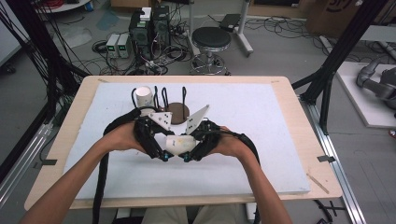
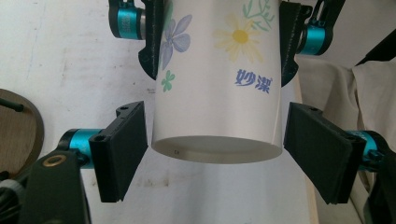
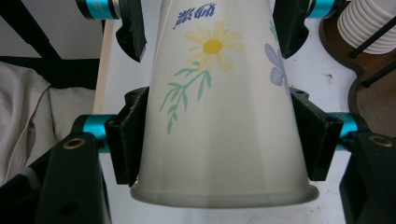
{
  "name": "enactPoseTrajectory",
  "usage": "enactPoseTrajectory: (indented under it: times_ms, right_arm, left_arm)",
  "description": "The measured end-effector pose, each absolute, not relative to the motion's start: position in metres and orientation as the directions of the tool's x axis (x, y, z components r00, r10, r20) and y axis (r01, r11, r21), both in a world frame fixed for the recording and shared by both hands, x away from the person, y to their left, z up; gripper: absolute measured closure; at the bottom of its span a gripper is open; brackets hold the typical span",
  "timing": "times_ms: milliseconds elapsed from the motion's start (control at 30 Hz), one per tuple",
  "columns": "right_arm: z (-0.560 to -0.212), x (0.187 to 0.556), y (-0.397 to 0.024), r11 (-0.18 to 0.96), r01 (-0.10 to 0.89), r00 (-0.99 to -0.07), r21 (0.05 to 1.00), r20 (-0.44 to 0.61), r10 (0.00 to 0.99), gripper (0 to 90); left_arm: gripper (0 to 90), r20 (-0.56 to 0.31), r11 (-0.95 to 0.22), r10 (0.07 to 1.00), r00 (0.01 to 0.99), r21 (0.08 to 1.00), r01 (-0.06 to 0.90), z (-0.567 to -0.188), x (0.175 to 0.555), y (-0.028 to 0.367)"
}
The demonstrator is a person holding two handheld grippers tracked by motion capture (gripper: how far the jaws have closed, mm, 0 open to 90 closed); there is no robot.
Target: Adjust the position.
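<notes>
I see the white flower-printed paper cup [image 1: 181, 144] held above the white foam board [image 1: 261, 140], at 6 o'clock from the round brown wooden cup rack [image 1: 179, 113]. The right gripper [image 3: 219, 135] pinches it near the rim; the left gripper [image 2: 215, 144] stands spread either side of its base.

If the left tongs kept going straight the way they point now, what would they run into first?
Most likely the right tongs, which face them and are clamped on the same paper cup. The left tongs stand open around its base.
</notes>
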State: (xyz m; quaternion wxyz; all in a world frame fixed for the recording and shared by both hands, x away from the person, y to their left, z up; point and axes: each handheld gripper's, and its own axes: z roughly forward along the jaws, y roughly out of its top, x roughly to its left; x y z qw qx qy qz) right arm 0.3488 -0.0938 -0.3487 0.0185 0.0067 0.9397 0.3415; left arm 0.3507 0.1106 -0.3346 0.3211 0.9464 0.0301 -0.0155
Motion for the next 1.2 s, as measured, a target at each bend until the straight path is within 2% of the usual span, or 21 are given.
enactPoseTrajectory:
  times_ms: [500,967,1200]
  right_arm:
    - [-0.3492,0.3476,-0.0911,0.769,-0.005,-0.999,0.64,-0.029,0.018,30.3]
    - [-0.3493,0.3486,-0.0913,0.766,-0.009,-0.999,0.643,-0.032,0.015,31.1]
    - [-0.3498,0.35,-0.0915,0.762,0.005,-0.999,0.648,-0.031,0.032,20.7]
  left_arm:
    - [34.3,-0.038,-0.801,0.013,0.999,0.598,0.034,-0.3381,0.3517,0.1091]
    - [36.5,-0.03,-0.801,0.019,0.999,0.598,0.033,-0.337,0.3511,0.1097]
    - [36.3,-0.025,-0.802,0.019,1.0,0.596,0.03,-0.3366,0.3505,0.1107]
